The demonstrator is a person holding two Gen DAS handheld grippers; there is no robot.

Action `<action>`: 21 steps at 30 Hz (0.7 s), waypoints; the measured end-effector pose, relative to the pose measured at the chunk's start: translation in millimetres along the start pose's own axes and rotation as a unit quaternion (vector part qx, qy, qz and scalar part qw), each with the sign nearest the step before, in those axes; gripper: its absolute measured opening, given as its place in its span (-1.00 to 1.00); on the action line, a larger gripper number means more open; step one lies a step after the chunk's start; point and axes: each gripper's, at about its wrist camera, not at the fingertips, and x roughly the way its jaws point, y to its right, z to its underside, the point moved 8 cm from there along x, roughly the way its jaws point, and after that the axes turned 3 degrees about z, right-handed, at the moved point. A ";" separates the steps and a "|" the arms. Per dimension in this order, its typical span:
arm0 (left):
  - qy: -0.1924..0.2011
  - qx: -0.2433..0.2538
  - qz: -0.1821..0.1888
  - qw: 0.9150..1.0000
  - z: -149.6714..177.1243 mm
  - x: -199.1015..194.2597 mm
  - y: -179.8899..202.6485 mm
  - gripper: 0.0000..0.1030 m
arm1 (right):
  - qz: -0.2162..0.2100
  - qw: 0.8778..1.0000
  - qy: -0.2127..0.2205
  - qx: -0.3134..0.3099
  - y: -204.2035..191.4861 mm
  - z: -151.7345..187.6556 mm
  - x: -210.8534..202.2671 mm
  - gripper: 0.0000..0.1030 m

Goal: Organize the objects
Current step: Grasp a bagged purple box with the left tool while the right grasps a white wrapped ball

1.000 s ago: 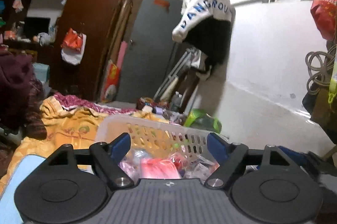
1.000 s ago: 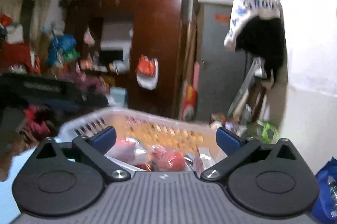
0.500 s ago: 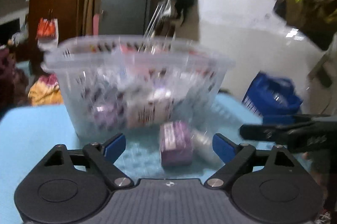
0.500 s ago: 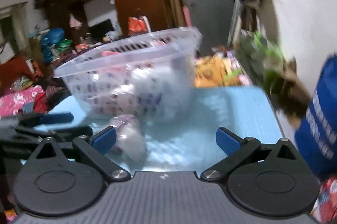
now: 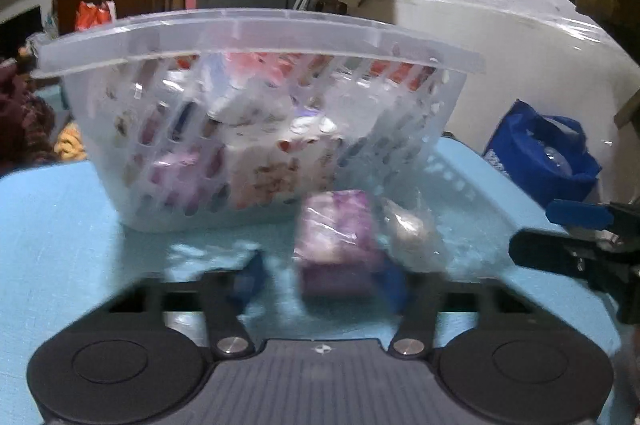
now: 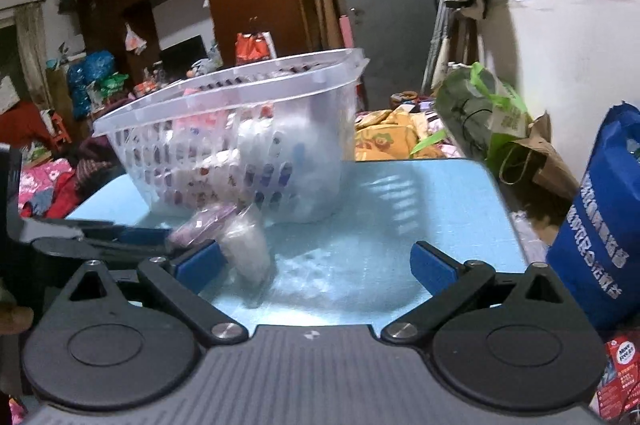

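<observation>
Light blue surface [image 5: 60,225] carries a translucent slotted plastic basket [image 5: 256,37], packed with wrapped packets, pink, purple and white. Two items lie on the surface just in front of the basket: a purple wrapped packet [image 5: 336,229] and a clear plastic bag of pale contents [image 5: 412,233], side by side and touching.

Left tongs [image 5: 320,277] low over the surface, blurred; blue pads flank the purple packet, contact cannot be told.

Right tongs [image 6: 316,263] spread wide, empty; left pad just beside the clear bag [image 6: 248,245].

Blue tote bag [image 6: 604,225] stands off the surface's right edge.
</observation>
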 end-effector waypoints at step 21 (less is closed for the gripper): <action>0.017 -0.038 -0.002 0.999 12.8 -43.9 -71.3 -0.07 | -0.035 0.997 -0.054 -0.052 -67.0 5.9 52.6 0.19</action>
